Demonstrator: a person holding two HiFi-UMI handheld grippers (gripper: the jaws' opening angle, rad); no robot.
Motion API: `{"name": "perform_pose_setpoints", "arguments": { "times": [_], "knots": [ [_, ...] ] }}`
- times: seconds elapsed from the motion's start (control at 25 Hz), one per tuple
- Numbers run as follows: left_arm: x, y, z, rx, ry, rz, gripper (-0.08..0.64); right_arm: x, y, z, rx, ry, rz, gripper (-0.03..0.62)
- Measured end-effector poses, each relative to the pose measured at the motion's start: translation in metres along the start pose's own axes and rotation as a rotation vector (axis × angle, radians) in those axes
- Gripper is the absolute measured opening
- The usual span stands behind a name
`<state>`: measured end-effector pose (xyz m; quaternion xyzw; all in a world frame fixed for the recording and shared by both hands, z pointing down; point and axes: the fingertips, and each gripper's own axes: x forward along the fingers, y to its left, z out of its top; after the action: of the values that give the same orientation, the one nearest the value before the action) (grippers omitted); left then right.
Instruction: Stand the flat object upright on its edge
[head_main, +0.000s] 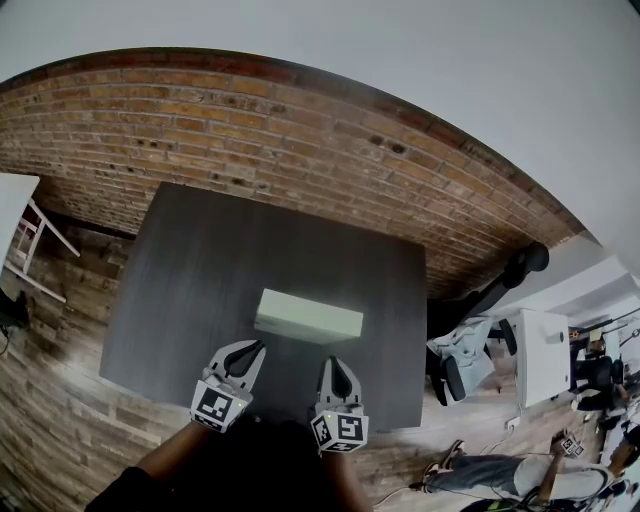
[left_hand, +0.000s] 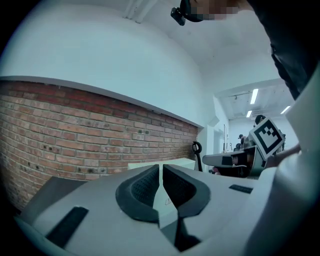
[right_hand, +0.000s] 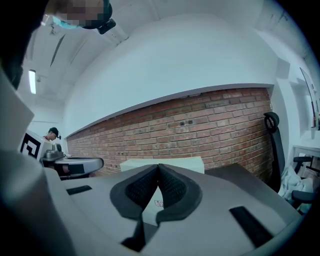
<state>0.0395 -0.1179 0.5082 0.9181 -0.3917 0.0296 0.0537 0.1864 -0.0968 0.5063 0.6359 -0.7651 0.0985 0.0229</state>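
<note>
A pale, flat box (head_main: 308, 316) lies on the dark grey table (head_main: 200, 250), near its front middle. Both grippers hover just in front of the box, over the table's front edge, and neither touches it. My left gripper (head_main: 255, 347) points at the box's left end; in the left gripper view its jaws (left_hand: 161, 166) stand together with only a thin slit and nothing between them. My right gripper (head_main: 333, 362) points at the box's right part, its jaws (right_hand: 158, 165) pressed together and empty. The box (left_hand: 182, 162) (right_hand: 175, 162) shows beyond the jaws in both gripper views.
A red brick wall (head_main: 300, 120) runs behind the table. An office chair (head_main: 465, 360) and a white cabinet (head_main: 543, 355) stand to the right. A white frame (head_main: 25, 245) stands at the left. A person's legs (head_main: 490, 470) show at the bottom right on the wooden floor.
</note>
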Motion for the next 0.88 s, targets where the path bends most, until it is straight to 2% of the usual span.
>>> {"name": "perform_pose_setpoints", "arguments": {
  "times": [0.32, 0.88],
  "knots": [
    [-0.002, -0.014, -0.004, -0.003, -0.010, -0.043, 0.049, -0.009, 0.009, -0.006, -0.011, -0.001, -0.005, 0.024],
    [-0.007, -0.009, 0.001, 0.005, -0.039, -0.040, 0.049, -0.009, 0.016, -0.002, -0.050, -0.012, 0.012, 0.023]
  ]
}}
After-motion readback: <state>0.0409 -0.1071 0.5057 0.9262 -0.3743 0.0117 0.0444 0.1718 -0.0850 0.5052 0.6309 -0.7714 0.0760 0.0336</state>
